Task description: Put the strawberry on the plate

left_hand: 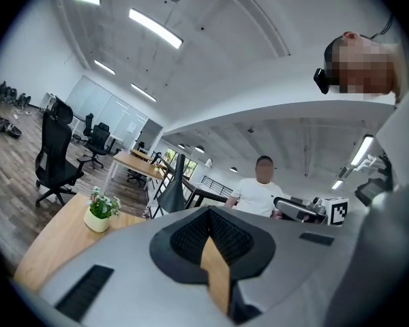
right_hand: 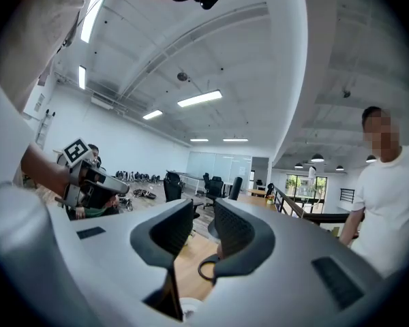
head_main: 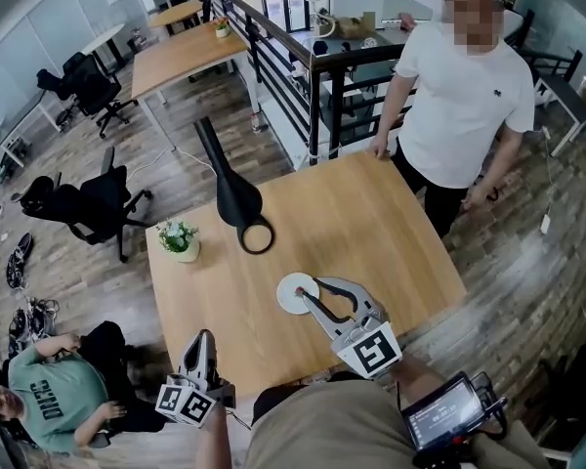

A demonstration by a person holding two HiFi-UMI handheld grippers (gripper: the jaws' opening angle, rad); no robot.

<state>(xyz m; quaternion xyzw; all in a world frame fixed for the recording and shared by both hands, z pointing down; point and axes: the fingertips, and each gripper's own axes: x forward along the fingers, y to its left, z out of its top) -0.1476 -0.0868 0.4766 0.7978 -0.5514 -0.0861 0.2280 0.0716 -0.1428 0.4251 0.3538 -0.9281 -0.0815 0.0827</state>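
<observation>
Right gripper, jaws apart, poised over the white plate on the wooden table; left gripper closed, empty.

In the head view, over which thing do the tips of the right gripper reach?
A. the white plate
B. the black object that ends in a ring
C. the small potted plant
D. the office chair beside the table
A: in the head view the right gripper stretches from the near edge of the table to the white plate, and its jaw tips lie over the plate's right side.
</observation>
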